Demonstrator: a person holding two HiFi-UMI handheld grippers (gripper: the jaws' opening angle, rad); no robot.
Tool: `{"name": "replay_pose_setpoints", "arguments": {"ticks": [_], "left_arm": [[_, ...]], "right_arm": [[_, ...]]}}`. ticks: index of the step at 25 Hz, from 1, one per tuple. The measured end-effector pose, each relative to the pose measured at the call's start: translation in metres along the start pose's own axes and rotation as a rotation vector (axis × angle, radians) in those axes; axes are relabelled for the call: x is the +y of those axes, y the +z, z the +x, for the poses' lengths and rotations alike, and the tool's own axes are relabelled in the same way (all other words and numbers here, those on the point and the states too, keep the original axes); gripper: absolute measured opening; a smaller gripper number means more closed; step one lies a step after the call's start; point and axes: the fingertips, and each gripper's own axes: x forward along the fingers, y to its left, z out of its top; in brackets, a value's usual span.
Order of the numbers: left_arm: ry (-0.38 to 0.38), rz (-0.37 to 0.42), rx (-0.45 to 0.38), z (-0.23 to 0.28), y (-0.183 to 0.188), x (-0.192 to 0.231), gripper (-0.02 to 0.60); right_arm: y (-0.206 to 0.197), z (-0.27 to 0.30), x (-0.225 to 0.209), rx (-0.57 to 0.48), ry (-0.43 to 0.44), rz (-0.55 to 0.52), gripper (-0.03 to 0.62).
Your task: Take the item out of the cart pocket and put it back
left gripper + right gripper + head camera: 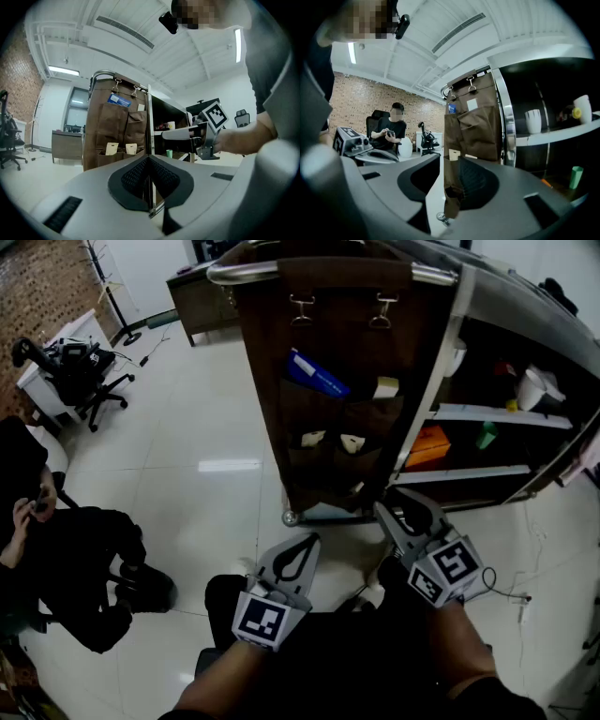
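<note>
A brown pocket organiser point(337, 399) hangs by clips from the cart's metal handle point(253, 274). A blue packet point(319, 374) sticks out of a top pocket, with a cream packet point(385, 387) beside it. Two small cream packets point(313, 438) sit in the lower pockets. My left gripper point(302, 545) point(149, 159) is low in front of the cart, shut with nothing in it. My right gripper point(398, 509) point(447, 161) is nearer the cart's bottom corner, its jaws apart and empty. Neither touches the pockets.
The cart's side shelves point(497, 413) hold an orange box point(429, 444), a green cup point(486, 435) and a white cup point(534, 388). A person in black point(56, 549) sits at the left. An office chair point(84, 381) and a cabinet point(202, 296) stand behind.
</note>
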Motion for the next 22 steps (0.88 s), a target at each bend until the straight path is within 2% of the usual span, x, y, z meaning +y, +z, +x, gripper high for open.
{"name": "replay_pose_setpoints", "arguments": {"ticks": [6,10,15,22], "left_arm": [[-0.001,-0.008,0.003,0.000,-0.001,-0.001,0.000],[-0.003,-0.011,0.009,0.000,-0.002,-0.002,0.000],[-0.005,-0.015,0.009,0.000,-0.002,-0.001,0.000],[-0.007,-0.020,0.009,0.000,-0.003,-0.001,0.000]], "right_arm": [[0.031,0.034,-0.019,-0.042,-0.021,-0.068,0.160],[0.037,0.060,-0.033,-0.028,-0.035,-0.093,0.163],[0.034,0.090,-0.046,0.007,-0.051,-0.118,0.183],[0.009,0.121,-0.064,0.078,-0.059,-0.118,0.201]]}}
